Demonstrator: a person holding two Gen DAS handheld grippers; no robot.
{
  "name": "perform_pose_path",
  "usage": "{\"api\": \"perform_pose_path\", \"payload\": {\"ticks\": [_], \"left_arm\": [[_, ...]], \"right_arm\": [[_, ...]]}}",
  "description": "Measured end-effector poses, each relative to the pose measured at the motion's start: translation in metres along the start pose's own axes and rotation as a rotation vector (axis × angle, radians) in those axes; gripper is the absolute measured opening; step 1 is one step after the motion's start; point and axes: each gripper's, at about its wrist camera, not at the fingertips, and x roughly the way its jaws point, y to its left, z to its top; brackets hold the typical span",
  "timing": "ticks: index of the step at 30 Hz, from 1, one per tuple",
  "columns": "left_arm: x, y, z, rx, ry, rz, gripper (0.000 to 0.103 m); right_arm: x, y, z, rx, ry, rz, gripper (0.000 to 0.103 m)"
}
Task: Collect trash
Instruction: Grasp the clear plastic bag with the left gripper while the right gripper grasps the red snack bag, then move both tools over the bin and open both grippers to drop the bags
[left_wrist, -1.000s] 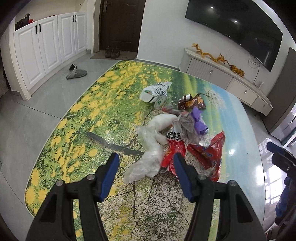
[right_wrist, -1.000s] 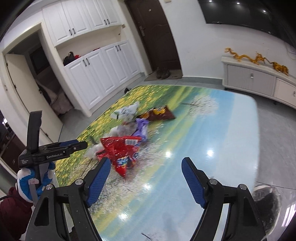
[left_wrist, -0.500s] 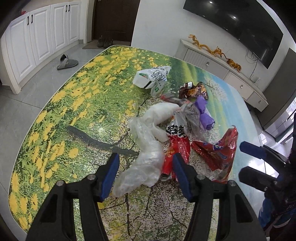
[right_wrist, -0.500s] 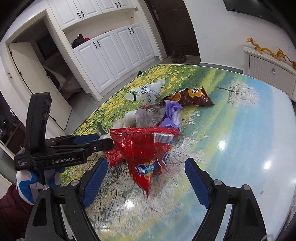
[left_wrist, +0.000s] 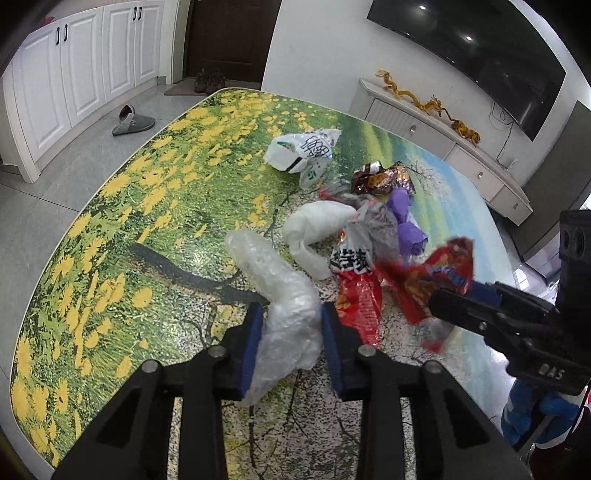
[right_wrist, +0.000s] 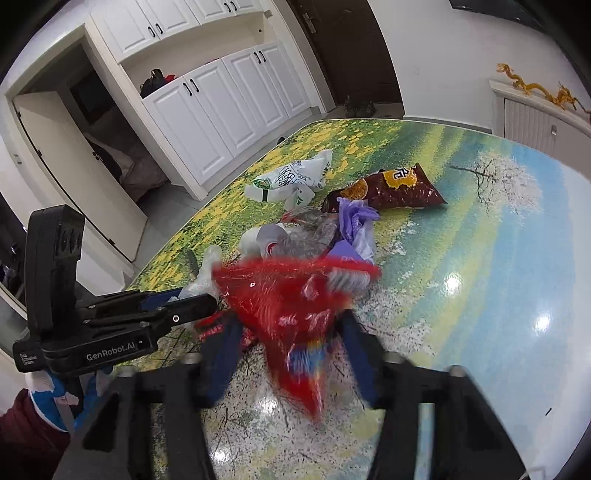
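The left gripper (left_wrist: 291, 328) is clenching a clear plastic bag (left_wrist: 280, 295); both blue pads (left_wrist: 253, 343) are pressing into its crumpled lower end, and the rest of the bag is trailing away over the bench (left_wrist: 122, 236).

The right gripper (right_wrist: 288, 354) has just been closing, and a red snack bag (right_wrist: 291, 306) is sitting between its fingers. The picture is blurred there, so I cannot tell whether the pads are pressing on the bag yet. In the left wrist view this gripper (left_wrist: 458, 299) is showing side-on at the right, its tips at the edge of the red bag (left_wrist: 432, 280).

Just beyond the clear bag, a white bag (left_wrist: 317, 229) and a red-and-white packet (left_wrist: 354, 280) are lying side by side, touching. A grey wrapper (left_wrist: 380, 229) and a purple wrapper (left_wrist: 406, 218) are bunching together behind them. Farther out, a brown snack bag (right_wrist: 395, 188) is lying flat, and a white printed bag (left_wrist: 303, 153) is resting a little apart from the pile.

Beyond the bench, a grey slipper (left_wrist: 131, 123) is lying on the floor near white cupboards (left_wrist: 81, 70). A dark red sleeve (right_wrist: 26, 432) is showing below the left gripper (right_wrist: 184, 299) in the right wrist view.
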Motion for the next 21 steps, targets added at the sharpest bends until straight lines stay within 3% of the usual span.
{"api": "perform_pose_path", "payload": {"ticks": [7, 21], "left_arm": [[-0.02, -0.008, -0.006, -0.008, -0.036, 0.013, 0.03], [-0.055, -0.036, -0.02, 0.004, -0.065, 0.025, 0.03]], "right_arm": [[-0.029, -0.013, -0.02, 0.028, -0.03, 0.012, 0.015], [-0.098, -0.021, -0.046, 0.078, -0.118, 0.044, 0.015]]}}
